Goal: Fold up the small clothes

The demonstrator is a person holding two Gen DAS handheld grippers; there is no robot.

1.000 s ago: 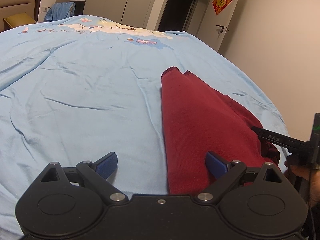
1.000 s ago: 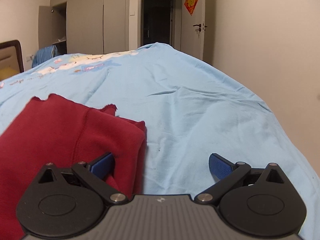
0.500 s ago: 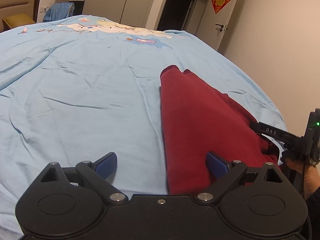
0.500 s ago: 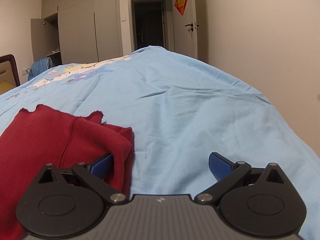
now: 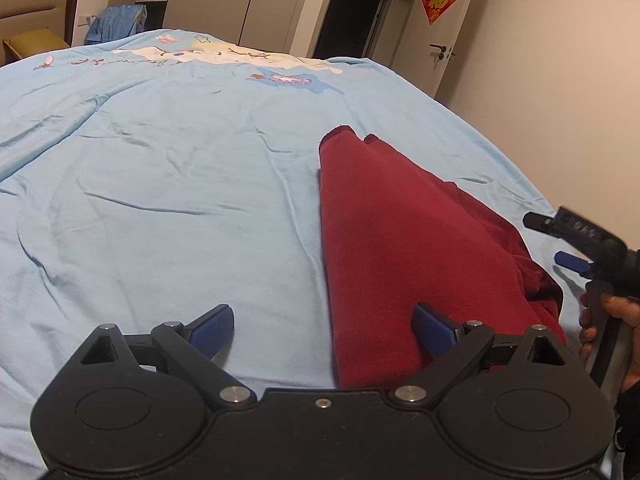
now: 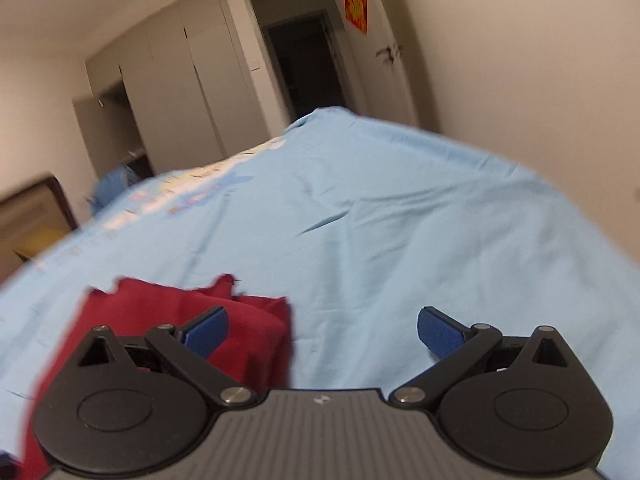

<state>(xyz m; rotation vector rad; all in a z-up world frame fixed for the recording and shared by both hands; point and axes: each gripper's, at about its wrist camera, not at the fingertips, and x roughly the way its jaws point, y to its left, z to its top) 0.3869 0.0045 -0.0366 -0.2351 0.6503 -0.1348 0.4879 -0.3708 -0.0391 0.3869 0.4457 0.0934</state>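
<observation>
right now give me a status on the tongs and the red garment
Left tongs open, empty, at near edge of folded red garment. Right tongs open, empty, lifted off it. Blue bedsheet bare around, nothing in the way.

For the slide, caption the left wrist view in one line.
Open left gripper low over a folded red garment on a light blue bedsheet, right gripper open at the garment's far side.

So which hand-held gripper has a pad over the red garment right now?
The left hand-held gripper: its right pad overlaps the red garment. The right hand-held gripper is off its edge, raised.
</observation>
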